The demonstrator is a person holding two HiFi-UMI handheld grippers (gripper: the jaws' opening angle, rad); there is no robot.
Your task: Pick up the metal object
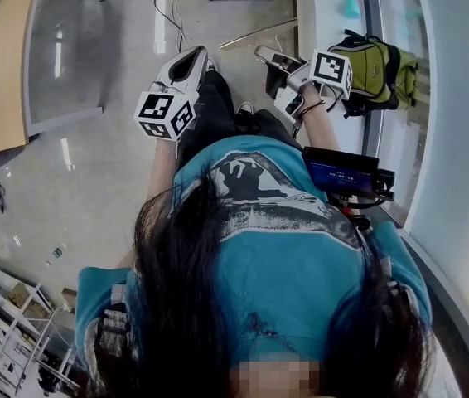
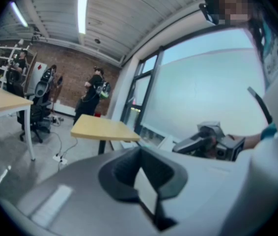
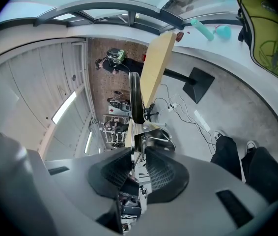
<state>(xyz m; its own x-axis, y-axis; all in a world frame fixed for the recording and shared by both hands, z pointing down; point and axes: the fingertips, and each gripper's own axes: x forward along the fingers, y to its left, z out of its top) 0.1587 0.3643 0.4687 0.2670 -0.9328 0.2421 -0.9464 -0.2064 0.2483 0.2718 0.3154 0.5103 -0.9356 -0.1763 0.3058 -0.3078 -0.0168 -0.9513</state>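
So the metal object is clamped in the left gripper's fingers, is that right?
Not quite: it is in the right gripper, not the left. The right gripper view shows its fingers closed on the metal object. The left gripper view shows the left gripper with nothing between its fingers.

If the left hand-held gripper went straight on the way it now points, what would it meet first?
Probably the wooden table, which sits just above the left hand-held gripper's open jaws in its own view. Nothing nearer shows in that line, though depth is unclear.
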